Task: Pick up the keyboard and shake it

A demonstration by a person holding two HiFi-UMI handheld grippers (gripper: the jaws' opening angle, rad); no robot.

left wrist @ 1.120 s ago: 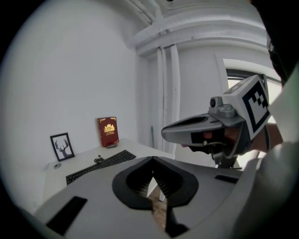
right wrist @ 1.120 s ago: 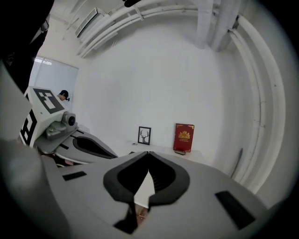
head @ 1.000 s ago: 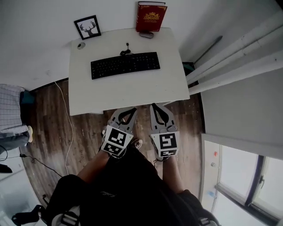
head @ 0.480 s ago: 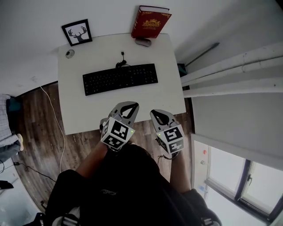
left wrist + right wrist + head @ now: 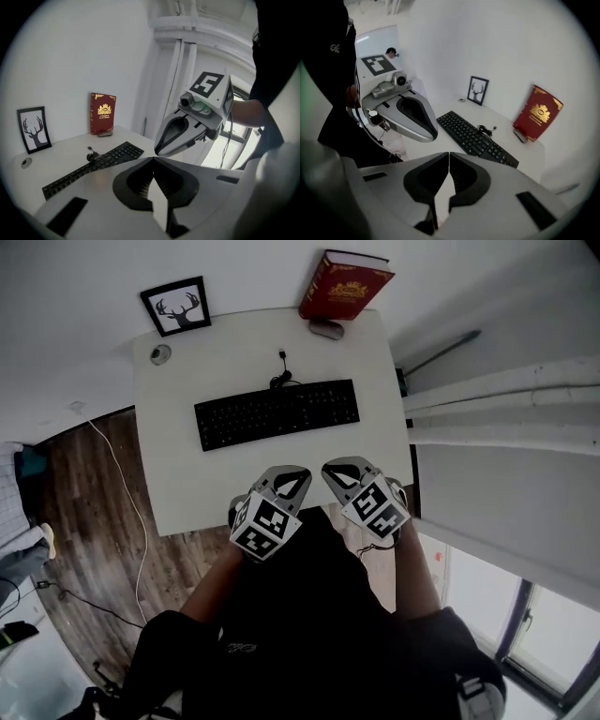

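A black keyboard (image 5: 277, 414) lies flat across the middle of the white table (image 5: 178, 484), its coiled cable (image 5: 281, 381) at its far edge. Both grippers hover side by side over the table's near edge, short of the keyboard and not touching it. My left gripper (image 5: 296, 471) is shut with nothing in it. My right gripper (image 5: 337, 468) is also shut and empty, tilted downward. In the left gripper view the keyboard (image 5: 93, 168) lies ahead beyond the closed jaws, with the right gripper (image 5: 185, 133) alongside. In the right gripper view the keyboard (image 5: 476, 138) lies ahead.
A red book (image 5: 345, 285) stands against the wall at the table's far right, a mouse (image 5: 325, 329) before it. A framed deer picture (image 5: 176, 306) and a small round object (image 5: 160, 354) sit at the far left. White pipes (image 5: 497, 409) run along the right.
Both grippers have moved forward from over the floor to the table's near edge, toward the keyboard. The right one has tipped further down. Both stayed shut.
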